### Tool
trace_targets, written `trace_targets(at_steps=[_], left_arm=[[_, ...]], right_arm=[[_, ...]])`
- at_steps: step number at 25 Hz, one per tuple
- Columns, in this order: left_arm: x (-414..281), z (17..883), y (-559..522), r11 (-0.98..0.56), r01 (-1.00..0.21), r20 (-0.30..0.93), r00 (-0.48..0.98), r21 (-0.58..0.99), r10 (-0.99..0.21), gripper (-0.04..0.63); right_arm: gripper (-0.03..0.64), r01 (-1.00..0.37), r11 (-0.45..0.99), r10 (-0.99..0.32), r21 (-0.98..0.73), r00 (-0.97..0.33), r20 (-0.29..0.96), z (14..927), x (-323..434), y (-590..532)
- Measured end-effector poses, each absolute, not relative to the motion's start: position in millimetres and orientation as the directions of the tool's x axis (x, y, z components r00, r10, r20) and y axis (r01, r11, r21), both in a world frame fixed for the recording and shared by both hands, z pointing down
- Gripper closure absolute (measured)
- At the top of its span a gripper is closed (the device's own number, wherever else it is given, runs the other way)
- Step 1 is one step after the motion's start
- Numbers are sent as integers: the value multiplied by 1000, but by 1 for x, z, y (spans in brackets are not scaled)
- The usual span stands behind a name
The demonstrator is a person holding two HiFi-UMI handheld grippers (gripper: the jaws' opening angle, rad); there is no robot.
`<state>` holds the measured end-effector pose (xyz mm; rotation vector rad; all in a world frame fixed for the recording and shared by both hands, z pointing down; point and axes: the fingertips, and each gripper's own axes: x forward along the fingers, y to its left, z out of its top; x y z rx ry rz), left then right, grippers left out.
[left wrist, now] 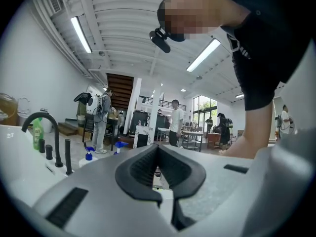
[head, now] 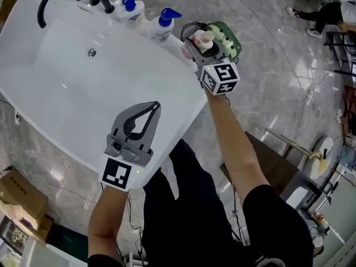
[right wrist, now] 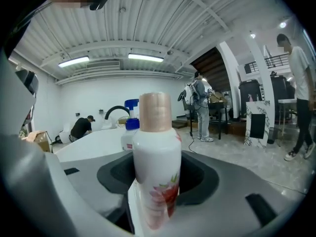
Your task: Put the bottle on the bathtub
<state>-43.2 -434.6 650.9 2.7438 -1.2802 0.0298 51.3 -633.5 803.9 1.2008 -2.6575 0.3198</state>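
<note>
The white bathtub [head: 83,102] fills the upper left of the head view. My right gripper [head: 201,44] is at the tub's right rim, shut on a white bottle [head: 203,38] with a pinkish cap. In the right gripper view the bottle [right wrist: 155,162] stands upright between the jaws of that gripper [right wrist: 155,186] and shows a red flower print. I cannot tell whether its base touches the rim. My left gripper [head: 151,107] hovers over the tub's near rim, shut and empty; its view shows the left gripper [left wrist: 158,149] with jaws pressed together.
Two white pump bottles with blue tops [head: 132,10] [head: 163,24] stand on the far rim beside a black faucet [head: 49,0]. A drain [head: 92,53] sits in the basin. A cardboard box [head: 18,196] lies on the floor at left. People stand in the background [left wrist: 174,122].
</note>
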Motion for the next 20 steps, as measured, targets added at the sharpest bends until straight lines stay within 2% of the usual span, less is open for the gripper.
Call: trace_targets(at_steps=[20], left_arm=[[-39,674,-454,-614,-786,72,618,75,-783,586]], right_arm=[[382,-749,660,-727,-47,-654,212,824,44,-636]])
